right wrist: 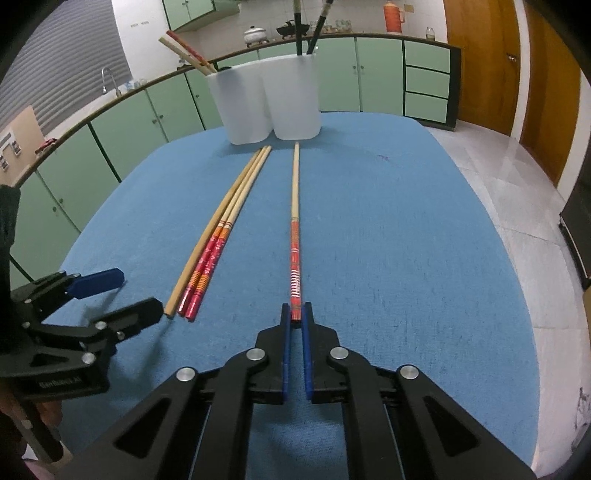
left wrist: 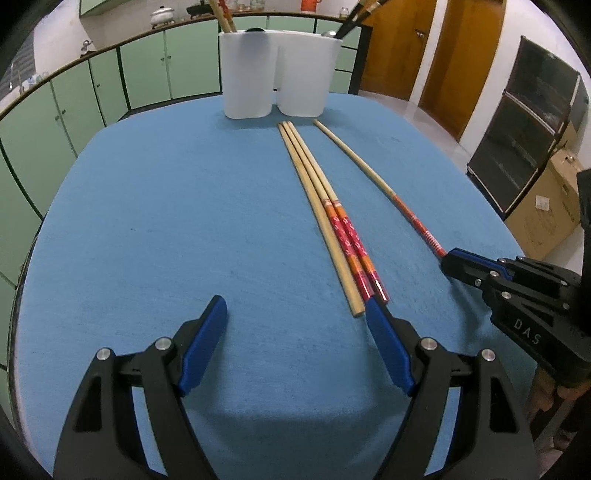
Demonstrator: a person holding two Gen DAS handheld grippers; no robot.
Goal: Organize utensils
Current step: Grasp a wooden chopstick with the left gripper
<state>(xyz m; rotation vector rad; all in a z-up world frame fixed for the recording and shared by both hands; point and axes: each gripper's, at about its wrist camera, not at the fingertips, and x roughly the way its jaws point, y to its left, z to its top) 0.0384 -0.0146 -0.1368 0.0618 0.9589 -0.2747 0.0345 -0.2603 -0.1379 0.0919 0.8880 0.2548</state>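
Chopsticks all lay on the blue table cloth [left wrist: 147, 221], pointing toward a white two-compartment holder [left wrist: 277, 74] at the far edge. Right gripper [right wrist: 296, 314] had its blue pads nearly together, pinching the red-patterned butt end of a single chopstick [right wrist: 295, 206]. That stick ran straight away from the gripper, bare tip just short of the holder's base. Could not tell whether it was lifted or flat on the cloth.

Left gripper [left wrist: 295, 306] sat low over the cloth with fingers spread wide, nothing between them. Its right fingertip [left wrist: 376, 310] was touching or just beside the near ends of a bundle of three chopsticks [left wrist: 325, 206]: one plain wooden, two with red and orange bands, lying side by side in contact. The bundle was left of the single chopstick in the right wrist view, near but apart from it, tips converging toward the holder.

Holder already contained sticks: light wooden ones with red ends [right wrist: 184, 51] in the left compartment, dark ones [right wrist: 308, 26] in the right, all leaning out the top.

Green cabinets [right wrist: 147, 122] stood behind the table, brown doors [left wrist: 461, 55] to the right.
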